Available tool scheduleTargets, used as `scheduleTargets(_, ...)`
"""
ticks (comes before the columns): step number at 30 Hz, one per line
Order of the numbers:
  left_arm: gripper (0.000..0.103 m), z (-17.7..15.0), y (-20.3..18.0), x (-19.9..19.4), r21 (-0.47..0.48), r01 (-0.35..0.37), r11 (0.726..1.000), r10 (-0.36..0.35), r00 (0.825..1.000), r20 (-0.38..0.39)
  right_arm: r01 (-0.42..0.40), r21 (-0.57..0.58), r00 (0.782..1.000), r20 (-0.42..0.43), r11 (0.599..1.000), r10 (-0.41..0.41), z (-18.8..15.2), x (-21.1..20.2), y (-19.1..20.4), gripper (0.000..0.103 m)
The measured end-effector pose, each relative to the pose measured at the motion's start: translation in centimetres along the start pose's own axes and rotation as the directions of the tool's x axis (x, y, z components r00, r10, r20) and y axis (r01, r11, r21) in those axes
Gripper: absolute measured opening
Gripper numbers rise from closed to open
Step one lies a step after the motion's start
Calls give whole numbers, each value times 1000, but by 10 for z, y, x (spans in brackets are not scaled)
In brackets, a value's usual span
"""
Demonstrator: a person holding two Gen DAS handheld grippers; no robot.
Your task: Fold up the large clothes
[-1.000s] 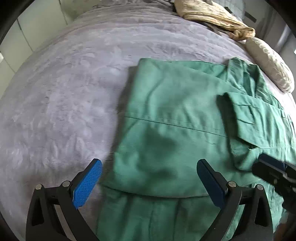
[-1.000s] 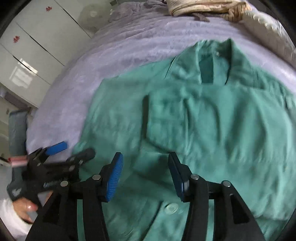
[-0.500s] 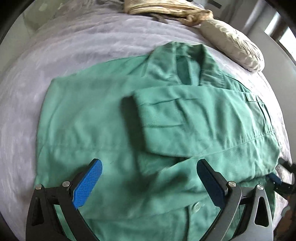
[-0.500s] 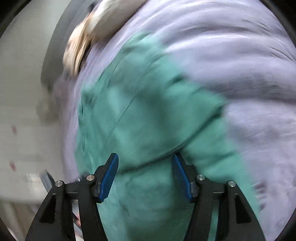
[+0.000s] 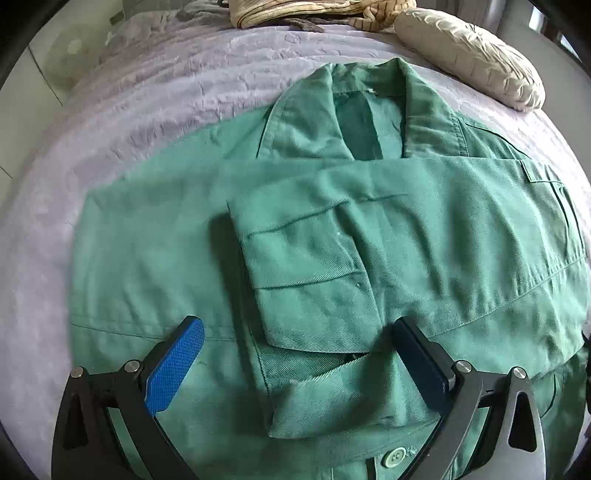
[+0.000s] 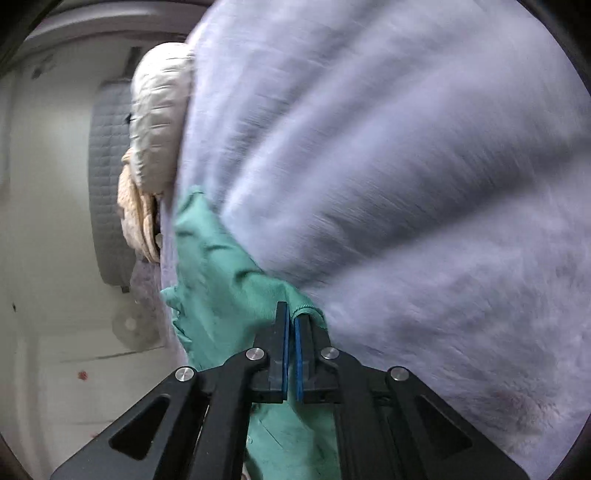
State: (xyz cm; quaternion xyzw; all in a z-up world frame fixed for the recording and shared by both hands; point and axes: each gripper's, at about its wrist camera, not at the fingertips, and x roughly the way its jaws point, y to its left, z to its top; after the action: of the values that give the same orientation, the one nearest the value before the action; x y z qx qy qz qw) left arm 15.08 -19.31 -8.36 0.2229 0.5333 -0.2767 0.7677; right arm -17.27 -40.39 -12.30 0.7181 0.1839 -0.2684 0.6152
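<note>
A green jacket (image 5: 369, 229) lies front-up on a lilac bedspread (image 5: 155, 96), collar at the far side, one sleeve folded across the chest with its cuff (image 5: 306, 266) at the middle. My left gripper (image 5: 299, 354) is open and empty, hovering just above the jacket's lower front, near the cuff. In the right wrist view my right gripper (image 6: 291, 325) is shut on an edge of the green jacket (image 6: 221, 280), at the jacket's side over the bedspread (image 6: 406, 184). That view is tilted and blurred.
A beige pillow (image 5: 469, 55) lies at the far right of the bed and a tan bundle of cloth (image 5: 314, 11) at the far edge. White cupboards (image 6: 55, 221) stand beyond the bed.
My right gripper has swung from the jacket's front to its side and closed on the fabric edge. My left gripper has moved right, from the jacket's left part to over its middle, still open.
</note>
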Motion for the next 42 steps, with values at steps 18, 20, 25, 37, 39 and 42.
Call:
scheduleTargets(18, 95, 130, -262, 13, 435, 193, 879, -228, 973, 28, -185, 24, 980, -64, 982, 186, 12, 1, -12, 25)
scheduleTargets(20, 39, 129, -272, 21, 436, 220, 873, -239, 971, -13, -190, 31, 979, -65, 981, 192, 13, 2, -14, 25)
scheduleTargets(25, 14, 125, -279, 4, 478, 159, 864, -219, 973, 70, -99, -101, 995, -25, 990, 97, 16, -6, 13, 3)
scheduleTargets(37, 7, 125, -284, 28, 446, 26, 895, -99, 985, 143, -22, -76, 1000, -12, 997, 21, 3, -4, -11, 1)
scheduleTargets(39, 8, 128, -272, 5, 419, 41, 907, -121, 978, 167, -27, -82, 999, -31, 996, 24, 3, -7, -10, 1)
scheduleTargets(42, 8, 131, -249, -23, 411, 84, 908, -167, 971, 172, -33, -69, 998, -56, 997, 30, 4, -20, -15, 7)
